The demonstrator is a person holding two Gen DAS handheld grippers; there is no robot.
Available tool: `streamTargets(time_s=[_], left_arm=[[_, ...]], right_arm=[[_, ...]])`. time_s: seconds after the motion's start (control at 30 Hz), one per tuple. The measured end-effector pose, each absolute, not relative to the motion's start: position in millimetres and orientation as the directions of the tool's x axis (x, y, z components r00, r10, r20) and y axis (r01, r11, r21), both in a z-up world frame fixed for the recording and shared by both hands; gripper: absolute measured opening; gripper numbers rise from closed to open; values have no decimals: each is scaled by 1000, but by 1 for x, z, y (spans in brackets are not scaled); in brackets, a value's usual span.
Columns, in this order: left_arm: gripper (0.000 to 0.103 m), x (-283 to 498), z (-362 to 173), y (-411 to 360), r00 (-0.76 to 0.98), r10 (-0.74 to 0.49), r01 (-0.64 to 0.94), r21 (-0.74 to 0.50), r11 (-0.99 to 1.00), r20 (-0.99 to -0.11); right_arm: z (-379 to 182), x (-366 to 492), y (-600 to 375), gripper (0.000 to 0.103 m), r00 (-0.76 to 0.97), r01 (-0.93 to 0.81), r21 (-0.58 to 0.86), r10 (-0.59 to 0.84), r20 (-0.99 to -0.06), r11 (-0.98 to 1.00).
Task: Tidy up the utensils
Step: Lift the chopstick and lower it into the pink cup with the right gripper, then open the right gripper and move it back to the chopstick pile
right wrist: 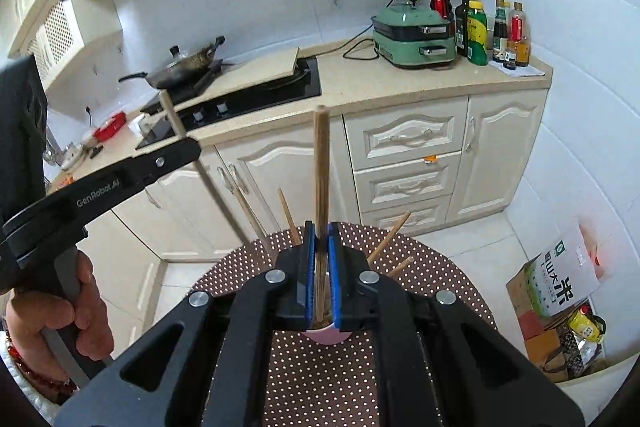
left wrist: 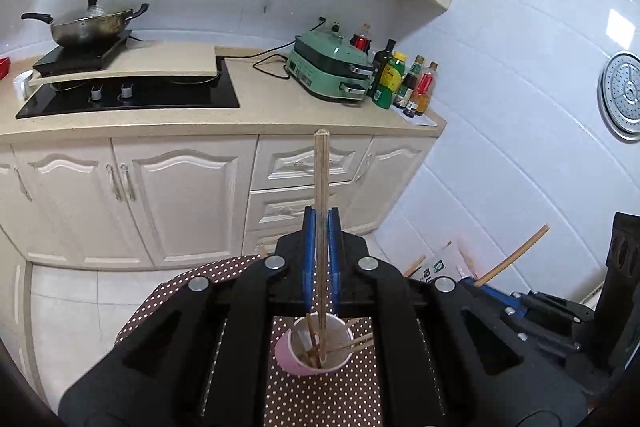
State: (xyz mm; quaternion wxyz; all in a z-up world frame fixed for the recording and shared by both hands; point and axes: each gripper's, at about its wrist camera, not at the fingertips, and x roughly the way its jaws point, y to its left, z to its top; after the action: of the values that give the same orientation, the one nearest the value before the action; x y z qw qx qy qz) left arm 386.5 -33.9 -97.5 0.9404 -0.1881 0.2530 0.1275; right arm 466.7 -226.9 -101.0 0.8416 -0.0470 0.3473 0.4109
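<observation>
**Both tools gripping chopsticks over the cup**

My left tool (left wrist: pixel 321 227) is clenched on one upright chopstick (left wrist: pixel 321 179); my right tool (right wrist: pixel 321 239) clamps another chopstick (right wrist: pixel 321 163). The pink cup (left wrist: pixel 316 351) of chopsticks stands below them on the dotted tabletop (left wrist: pixel 320 399).
</observation>
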Motion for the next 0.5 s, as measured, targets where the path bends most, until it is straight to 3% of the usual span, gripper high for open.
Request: streamTargets(time_s=[0.5], left_arm=[[6,377,-166,-51,778,129,-336,-234,912,-615]], right_arm=[[-148,449,-222,5,391,-730,164,602,-696,664]])
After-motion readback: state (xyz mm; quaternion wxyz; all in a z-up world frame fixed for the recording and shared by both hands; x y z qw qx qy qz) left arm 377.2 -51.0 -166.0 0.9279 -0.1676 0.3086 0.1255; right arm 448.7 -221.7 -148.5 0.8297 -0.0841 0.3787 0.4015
